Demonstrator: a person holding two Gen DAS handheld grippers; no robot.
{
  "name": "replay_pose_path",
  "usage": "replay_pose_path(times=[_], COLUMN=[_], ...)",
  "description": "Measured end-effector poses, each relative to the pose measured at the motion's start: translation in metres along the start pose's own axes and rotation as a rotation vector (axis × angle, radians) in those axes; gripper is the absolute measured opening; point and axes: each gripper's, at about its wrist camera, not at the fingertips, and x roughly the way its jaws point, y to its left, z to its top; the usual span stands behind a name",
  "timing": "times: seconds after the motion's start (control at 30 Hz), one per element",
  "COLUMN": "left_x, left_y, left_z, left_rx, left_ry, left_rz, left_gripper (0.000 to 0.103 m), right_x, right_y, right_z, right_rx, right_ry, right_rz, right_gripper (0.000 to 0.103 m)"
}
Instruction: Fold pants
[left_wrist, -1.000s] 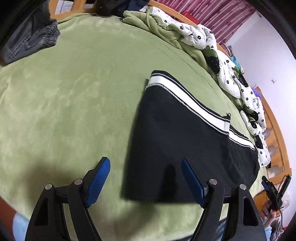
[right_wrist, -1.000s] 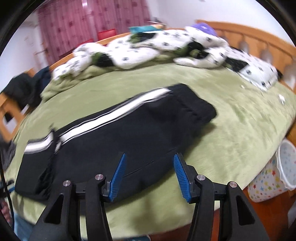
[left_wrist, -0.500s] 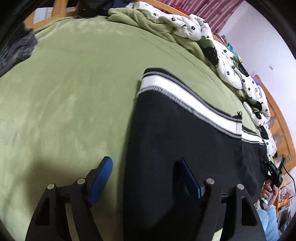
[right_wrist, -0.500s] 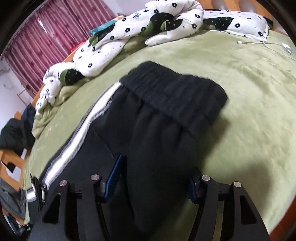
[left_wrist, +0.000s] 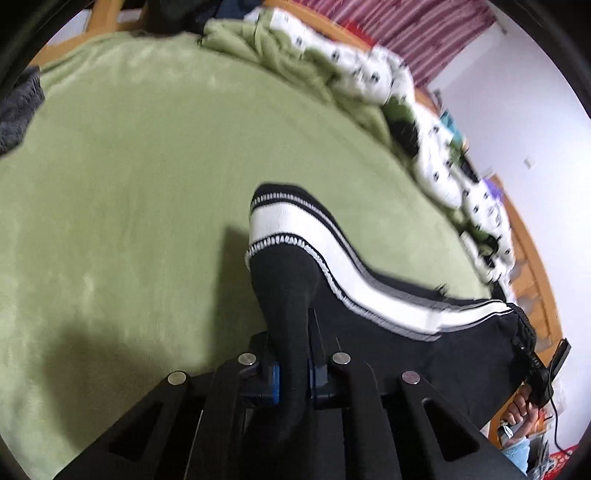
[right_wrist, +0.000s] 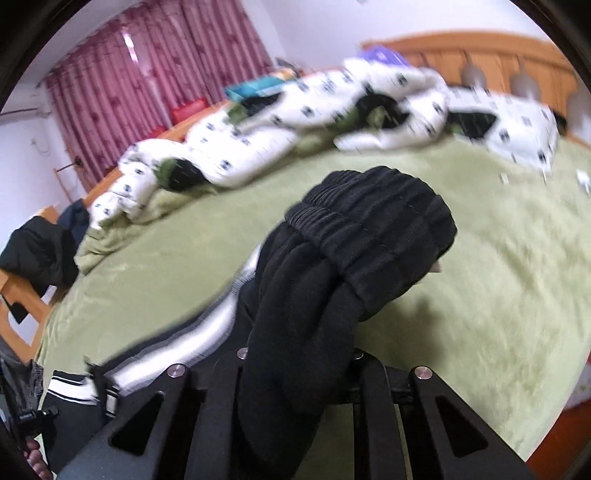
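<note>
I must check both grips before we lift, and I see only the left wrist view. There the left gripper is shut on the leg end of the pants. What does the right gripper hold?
Observer: The right gripper is shut on the black pants just below the ribbed waistband; its jaws have just been closing.
Operator: Does the waistband lie flat on the bed?
Observer: No. It is bunched and raised above the green bedspread.
Operator: Is something on the bed beyond it?
Observer: Yes, a white patterned quilt lies heaped along the far side, apart from the pants.
</note>
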Motion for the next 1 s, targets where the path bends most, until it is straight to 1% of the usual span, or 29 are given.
replay_pose_path(times=[0.1,0.13,0.17,0.2,0.27,0.3,0.33,0.4,0.47,0.5,0.53,0.6,0.63,0.67,0.7,0.73,0.77,0.83,0.87,0.9,0.97,1.0], left_x=[-0.023,-0.031,-0.036,-0.041,-0.056,-0.060,-0.067,-0.070,-0.060,-0.055,-0.043,-0.020,-0.013,-0.006,-0.003,-0.001,0.000,-0.003,-0.008,-0.014,-0.029,-0.035], left_y=[-0.013,-0.015,-0.014,-0.014,-0.013,-0.009,-0.001,0.020,0.047,0.057,0.068,0.091,0.100,0.112,0.118,0.125,0.129,0.138,0.141,0.142,0.143,0.143], left_z=[0.014,0.021,0.027,0.034,0.048,0.053,0.061,0.071,0.079,0.080,0.081,0.076,0.071,0.067,0.064,0.061,0.056,0.041,0.031,0.021,-0.004,-0.015], left_rx=[0.043,0.050,0.048,0.049,0.078,0.084,0.082,0.047,0.006,-0.004,-0.017,-0.040,-0.056,-0.081,-0.100,-0.128,-0.149,-0.178,-0.183,-0.181,-0.168,-0.169], left_ry=[-0.061,-0.075,-0.083,-0.098,-0.142,-0.158,-0.183,-0.196,-0.170,-0.154,-0.124,-0.059,-0.042,-0.021,-0.007,0.007,0.021,0.038,0.044,0.044,0.040,0.034], left_rz=[-0.008,-0.023,-0.032,-0.025,0.031,0.050,0.076,0.109,0.140,0.148,0.160,0.190,0.197,0.194,0.183,0.179,0.179,0.137,0.111,0.095,0.072,0.058], left_gripper=[0.009,0.009,0.009,0.009,0.009,0.009,0.009,0.010,0.010,0.010,0.010,0.010,0.012,0.016,0.021,0.036,0.049,0.052,0.055,0.057,0.064,0.066], right_x=[-0.022,-0.031,-0.036,-0.041,-0.042,-0.037,-0.028,-0.003,0.035,0.064,0.082,0.122,0.130,0.138,0.140,0.141,0.141,0.137,0.130,0.119,0.099,0.089], right_y=[0.038,0.055,0.063,0.077,0.092,0.099,0.105,0.111,0.109,0.106,0.102,0.091,0.084,0.073,0.065,0.057,0.052,0.043,0.040,0.038,0.036,0.035], right_z=[0.024,0.033,0.038,0.047,0.051,0.052,0.051,0.043,0.031,0.019,0.010,-0.011,-0.019,-0.027,-0.032,-0.038,-0.042,-0.049,-0.052,-0.055,-0.058,-0.058], right_rx=[-0.051,-0.070,-0.078,-0.095,-0.109,-0.115,-0.118,-0.124,-0.114,-0.112,-0.118,-0.121,-0.109,-0.082,-0.064,-0.053,-0.053,-0.058,-0.055,-0.053,-0.057,-0.058], right_ry=[-0.061,-0.088,-0.100,-0.114,-0.127,-0.128,-0.123,-0.088,-0.002,0.067,0.104,0.176,0.186,0.202,0.217,0.243,0.274,0.317,0.323,0.314,0.292,0.285], right_rz=[0.067,0.106,0.130,0.169,0.214,0.242,0.251,0.247,0.226,0.197,0.166,0.051,0.035,0.029,0.041,0.063,0.071,0.056,0.030,0.011,-0.003,-0.022], right_gripper=[0.014,0.014,0.014,0.014,0.014,0.014,0.014,0.014,0.014,0.014,0.014,0.015,0.016,0.019,0.021,0.021,0.023,0.029,0.037,0.042,0.042,0.042])
